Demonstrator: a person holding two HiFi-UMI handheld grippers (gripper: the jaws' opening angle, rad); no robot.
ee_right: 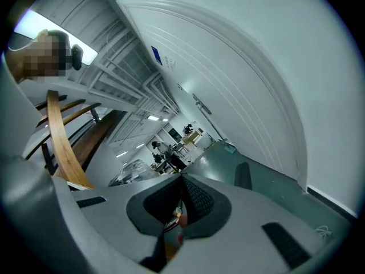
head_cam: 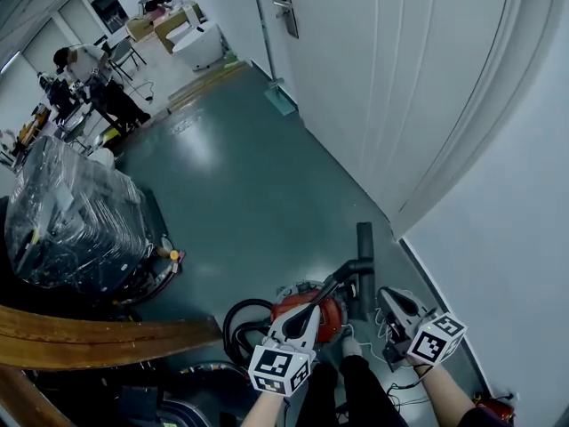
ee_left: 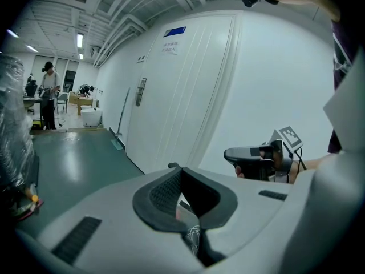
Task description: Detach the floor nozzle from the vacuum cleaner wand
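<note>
Left tongs point(head_cam: 311, 310): clenched, pads meeting at the tips, nothing between them. They are in the lower centre of the head view, over the red body of the vacuum cleaner point(head_cam: 332, 315); contact with it cannot be judged.

Right tongs point(head_cam: 389, 295): clenched, nothing gripped. They are just right of the vacuum cleaner and apart from it.

Floor nozzle point(head_cam: 365, 249): a long black piece lying on the green floor point(head_cam: 258, 194), lower centre of the frame, near the foot of the white wall point(head_cam: 400, 87). An angled black wand point(head_cam: 341, 276) runs from it back to the red body; the two appear joined. Neither tongs touch the nozzle.

A black hose point(head_cam: 238, 320) loops on the floor to the left of the body.

Containers: a film-wrapped load point(head_cam: 71, 212) stands at the left edge. Its contents are dark and cannot be identified through the wrap. A white box point(head_cam: 199, 46) sits on the floor at upper left; its interior is not visible.

Other items: a curved wooden rail point(head_cam: 98, 336) crosses the lower left. A long-handled tool point(head_cam: 267, 56) leans against the wall at top centre. A person point(head_cam: 84, 65) stands at a bench, upper left.
</note>
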